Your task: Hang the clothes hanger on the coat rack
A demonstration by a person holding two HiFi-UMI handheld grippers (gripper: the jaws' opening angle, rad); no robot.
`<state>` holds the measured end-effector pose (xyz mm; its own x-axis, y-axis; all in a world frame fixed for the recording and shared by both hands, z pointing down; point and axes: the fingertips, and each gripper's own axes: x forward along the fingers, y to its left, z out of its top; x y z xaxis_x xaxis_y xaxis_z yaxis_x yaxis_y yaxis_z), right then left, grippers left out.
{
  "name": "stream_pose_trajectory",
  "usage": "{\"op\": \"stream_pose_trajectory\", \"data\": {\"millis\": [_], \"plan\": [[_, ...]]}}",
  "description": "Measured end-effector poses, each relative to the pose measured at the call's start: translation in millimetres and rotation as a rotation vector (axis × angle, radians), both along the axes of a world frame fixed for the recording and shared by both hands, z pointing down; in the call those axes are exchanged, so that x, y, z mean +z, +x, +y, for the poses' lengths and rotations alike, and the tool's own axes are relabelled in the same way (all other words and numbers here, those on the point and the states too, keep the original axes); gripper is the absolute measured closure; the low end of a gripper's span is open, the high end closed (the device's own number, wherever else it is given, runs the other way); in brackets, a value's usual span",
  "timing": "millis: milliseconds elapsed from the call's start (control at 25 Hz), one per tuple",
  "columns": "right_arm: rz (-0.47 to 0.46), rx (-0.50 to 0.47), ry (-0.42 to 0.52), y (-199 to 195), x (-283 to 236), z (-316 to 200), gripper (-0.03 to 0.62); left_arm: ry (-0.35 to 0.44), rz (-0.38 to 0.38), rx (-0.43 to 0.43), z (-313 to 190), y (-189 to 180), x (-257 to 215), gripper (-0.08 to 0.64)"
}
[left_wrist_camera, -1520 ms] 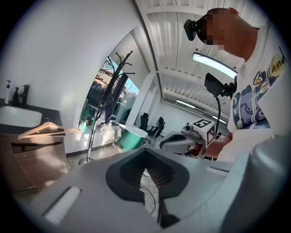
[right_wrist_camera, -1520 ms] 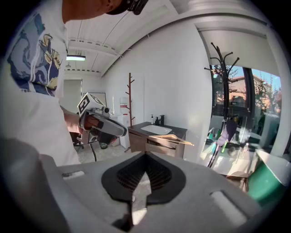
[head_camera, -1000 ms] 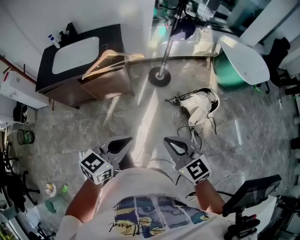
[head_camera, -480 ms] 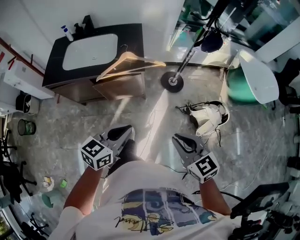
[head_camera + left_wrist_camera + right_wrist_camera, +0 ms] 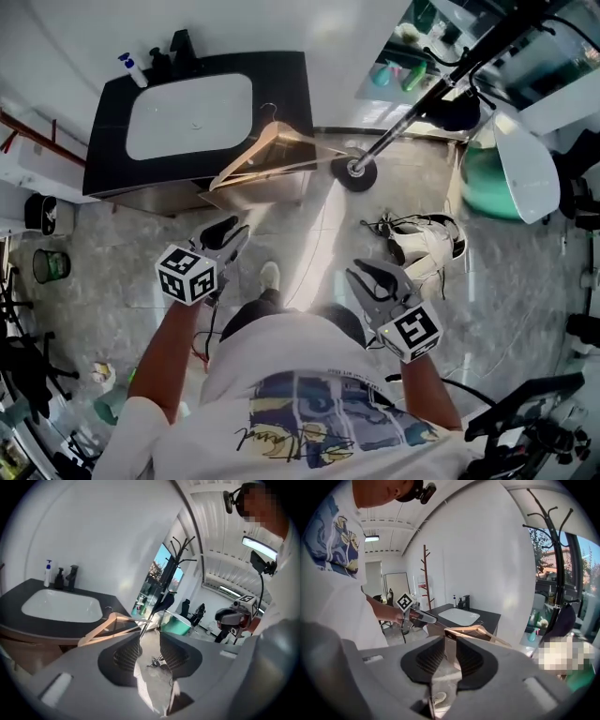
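Nearest to us is our own white printed shirt (image 5: 309,412), with a bare forearm reaching out on each side. The left gripper (image 5: 228,234) is held out ahead of the right one, towards the front of the sink cabinet. Its jaws have just been opening and stand moderately apart (image 5: 150,641), with nothing between them but a view of the floor. The right gripper (image 5: 367,279) sits lower and closer to us. Its jaws have also just been opening, to a narrower gap (image 5: 450,644), and they grip nothing; only the far cabinet corner shows through the gap.

Between the two grippers, the toe of a light shoe (image 5: 270,275) rests on the grey marbled floor (image 5: 141,272). A little farther to the right lies a white heap tangled with dark cables (image 5: 420,246).

Beyond the left gripper, and apart from both grippers, the wooden hanger (image 5: 272,155) lies on the right front corner of the dark counter (image 5: 281,80). Its hook is up by the white basin (image 5: 187,112) and one arm juts past the counter's edge. Just right of it, the coat rack (image 5: 354,169) stands on its round base, its black pole slanting away with a dark cloth (image 5: 459,112) hung on it. A green tub (image 5: 487,173) sits beyond the rack. At the back of the counter we see a spray bottle (image 5: 131,67) and a black tap (image 5: 178,45).
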<state>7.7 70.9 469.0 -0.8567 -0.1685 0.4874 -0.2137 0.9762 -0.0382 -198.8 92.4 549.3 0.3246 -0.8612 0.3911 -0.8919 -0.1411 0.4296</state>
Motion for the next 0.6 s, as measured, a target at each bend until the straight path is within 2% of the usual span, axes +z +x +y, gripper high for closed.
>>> {"op": "stream_pose_trajectory", "data": {"millis": [120, 280, 440, 600], "plan": [[0.008, 0.015, -0.019, -18, 5, -7, 0.515, -0.061, 0.007, -0.068, -7, -53, 36, 0.413], [0.045, -0.003, -0.03, -31, 10, -15, 0.515, -0.136, 0.04, -0.156, -17, -104, 85, 0.4], [0.068, -0.013, -0.016, -41, 9, -30, 0.515, -0.195, 0.092, -0.203, -33, -134, 127, 0.373], [0.098, -0.014, -0.01, -42, 9, -45, 0.517, -0.23, 0.189, -0.244, -49, -151, 155, 0.337]]}}
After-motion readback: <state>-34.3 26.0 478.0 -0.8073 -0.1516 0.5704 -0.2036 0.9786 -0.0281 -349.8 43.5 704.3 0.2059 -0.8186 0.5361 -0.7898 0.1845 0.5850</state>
